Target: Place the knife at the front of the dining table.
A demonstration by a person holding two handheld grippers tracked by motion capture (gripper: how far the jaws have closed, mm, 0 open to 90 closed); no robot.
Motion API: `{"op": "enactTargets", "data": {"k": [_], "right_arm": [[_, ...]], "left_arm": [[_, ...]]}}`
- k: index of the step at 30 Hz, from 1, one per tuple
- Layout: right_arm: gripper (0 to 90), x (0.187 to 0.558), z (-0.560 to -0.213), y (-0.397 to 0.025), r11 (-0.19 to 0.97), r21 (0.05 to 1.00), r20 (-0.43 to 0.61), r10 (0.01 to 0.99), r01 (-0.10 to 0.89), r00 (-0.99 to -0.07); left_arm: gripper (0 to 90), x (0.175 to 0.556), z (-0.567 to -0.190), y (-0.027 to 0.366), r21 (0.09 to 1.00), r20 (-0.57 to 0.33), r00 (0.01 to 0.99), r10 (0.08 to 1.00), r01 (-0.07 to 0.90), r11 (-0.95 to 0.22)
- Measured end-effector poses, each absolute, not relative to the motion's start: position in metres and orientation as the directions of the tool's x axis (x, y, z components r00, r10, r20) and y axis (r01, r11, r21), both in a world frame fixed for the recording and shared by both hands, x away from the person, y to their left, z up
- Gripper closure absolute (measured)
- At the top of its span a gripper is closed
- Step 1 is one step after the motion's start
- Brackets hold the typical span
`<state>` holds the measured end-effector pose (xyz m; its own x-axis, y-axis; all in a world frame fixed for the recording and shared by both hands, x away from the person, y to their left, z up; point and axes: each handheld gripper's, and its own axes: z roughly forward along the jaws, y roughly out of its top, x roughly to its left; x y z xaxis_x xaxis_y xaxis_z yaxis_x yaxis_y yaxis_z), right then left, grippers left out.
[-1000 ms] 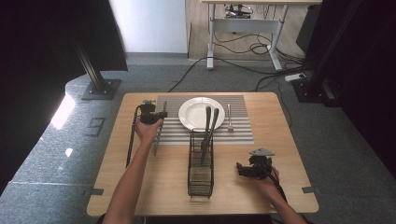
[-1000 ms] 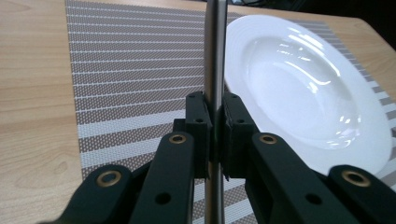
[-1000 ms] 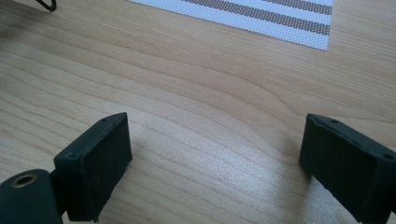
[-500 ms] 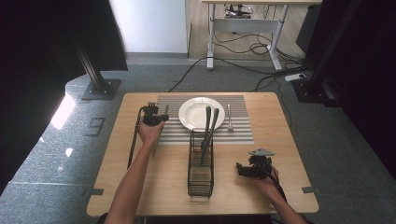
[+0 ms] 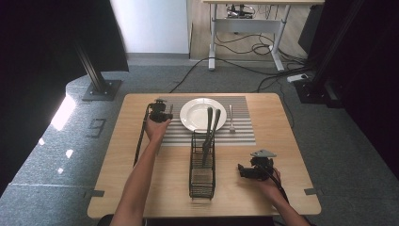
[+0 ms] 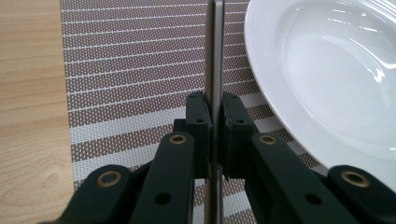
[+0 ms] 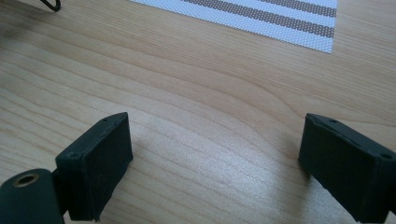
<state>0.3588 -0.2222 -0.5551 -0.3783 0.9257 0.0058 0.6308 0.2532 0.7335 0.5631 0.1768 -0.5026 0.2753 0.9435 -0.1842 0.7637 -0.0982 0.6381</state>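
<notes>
Your left gripper (image 5: pixel 161 114) clamps a knife (image 6: pixel 214 70) beside the plate (image 5: pixel 203 114); your right gripper (image 5: pixel 241 171) rests with jaws wide apart

High view: your left gripper sits over the striped placemat's (image 5: pixel 240 134) left edge, toward the table's (image 5: pixel 117 160) far left, just left of the plate; the wire caddy (image 5: pixel 202 167) stands mid-table with two utensils upright in it, a fork (image 5: pixel 231 117) lies right of the plate, and your right gripper lies near the near right corner. Left gripper view: the jaws are shut on the thin metal knife, which runs away over the placemat, close to the plate's rim. Right gripper view: both jaws stand spread over bare wood, nothing between them, the placemat's corner beyond
</notes>
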Motion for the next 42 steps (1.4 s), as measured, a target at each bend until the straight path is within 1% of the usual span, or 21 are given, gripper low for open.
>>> {"op": "enactTargets", "data": {"k": [2, 6, 11, 16, 22, 29, 33, 35, 40, 42], "right_arm": [[9.9, 0.359, -0.555, -0.222, 0.254, 0.734, 0.006, 0.925, 0.63, -0.379], [10.2, 0.359, -0.555, -0.222, 0.256, 0.734, 0.004, 0.924, 0.629, -0.382], [10.3, 0.359, -0.555, -0.222, 0.257, 0.735, 0.004, 0.924, 0.628, -0.383], [10.7, 0.358, -0.555, -0.222, 0.258, 0.736, 0.003, 0.923, 0.626, -0.384], [11.1, 0.358, -0.555, -0.221, 0.26, 0.737, 0.002, 0.922, 0.624, -0.387], [11.2, 0.358, -0.555, -0.221, 0.259, 0.737, 0.003, 0.923, 0.624, -0.386], [11.3, 0.358, -0.555, -0.221, 0.259, 0.737, 0.002, 0.922, 0.624, -0.386], [11.5, 0.358, -0.555, -0.221, 0.26, 0.737, 0.002, 0.922, 0.624, -0.387], [11.6, 0.358, -0.555, -0.221, 0.259, 0.737, 0.003, 0.922, 0.624, -0.387], [11.6, 0.357, -0.555, -0.22, 0.259, 0.737, 0.003, 0.922, 0.624, -0.387]], "left_arm": [[83.5, 0.566, -0.506, 0.178, 0.626, -0.197, 0.262, 0.945, 0.775, -0.085], [83.5, 0.569, -0.514, 0.18, 0.605, -0.193, 0.251, 0.948, 0.791, -0.086], [83.4, 0.571, -0.518, 0.178, 0.597, -0.202, 0.252, 0.946, 0.798, -0.085], [83.4, 0.574, -0.517, 0.179, 0.598, -0.208, 0.247, 0.947, 0.798, -0.077], [83.5, 0.585, -0.51, 0.181, 0.614, -0.235, 0.232, 0.944, 0.789, -0.041], [83.4, 0.594, -0.516, 0.179, 0.588, -0.217, 0.227, 0.949, 0.807, -0.059], [83.3, 0.595, -0.526, 0.176, 0.557, -0.201, 0.228, 0.953, 0.826, -0.08], [83.1, 0.594, -0.528, 0.176, 0.569, -0.208, 0.223, 0.952, 0.82, -0.067], [82.8, 0.593, -0.528, 0.174, 0.574, -0.188, 0.224, 0.956, 0.815, -0.079], [82.6, 0.591, -0.529, 0.173, 0.591, -0.175, 0.228, 0.958, 0.803, -0.083]]}}
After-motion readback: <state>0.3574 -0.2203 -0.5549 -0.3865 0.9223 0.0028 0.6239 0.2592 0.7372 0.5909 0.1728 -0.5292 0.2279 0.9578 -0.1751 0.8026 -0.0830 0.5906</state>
